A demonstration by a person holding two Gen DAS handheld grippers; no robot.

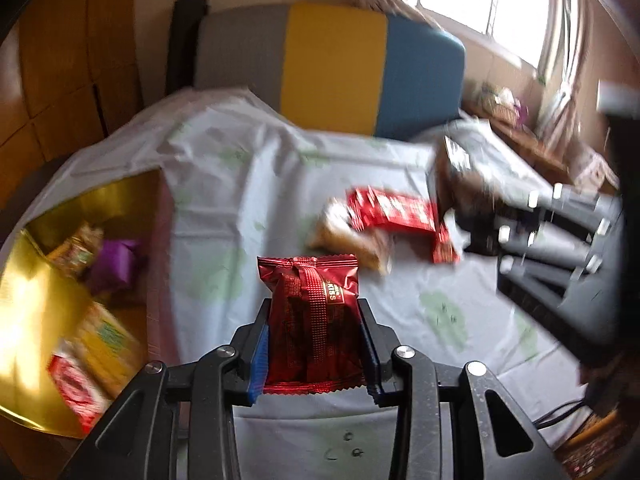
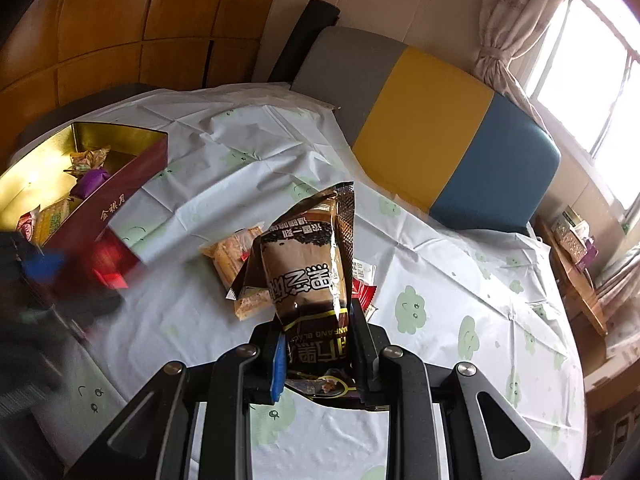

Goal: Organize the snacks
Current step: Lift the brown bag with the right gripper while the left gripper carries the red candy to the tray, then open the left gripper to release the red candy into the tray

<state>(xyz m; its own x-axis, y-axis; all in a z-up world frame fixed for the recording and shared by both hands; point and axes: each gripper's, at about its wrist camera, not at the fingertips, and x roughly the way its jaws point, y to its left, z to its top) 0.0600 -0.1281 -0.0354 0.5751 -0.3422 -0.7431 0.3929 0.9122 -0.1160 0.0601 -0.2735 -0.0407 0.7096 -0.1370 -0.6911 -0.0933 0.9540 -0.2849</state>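
While both packets are already lifted off the counter (image 2: 440, 264), the step in hand looks like carrying them to the gold-lined box (image 2: 132, 136) and dropping them in. The red snack packet (image 1: 312, 320) stands upright between the fingers of the left hand-held gripper (image 1: 314, 344), which is closed onto its sides, pinching it at mid-body. The brown snack bag (image 2: 308, 272) is held the same way by the right hand-held gripper (image 2: 320, 356), whose jaws press on its lower part while its crimped top leans toward 1 o'clock.

From the left wrist view the box lies at about 9 o'clock, just beside the held packet, with a purple-wrapped sweet (image 1: 114, 260) and other wrapped snacks already inside. To do this well, I would bring each packet over the open box, clear of its maroon wall, before loosening the grip, and lower it onto a bare patch of gold lining, not onto the sweets.

Several snacks remain on the counter: a pale biscuit pack (image 2: 236, 256) and red wrappers (image 1: 392, 216) at about 1 o'clock of the left gripper. Motion blur hides finer detail there.
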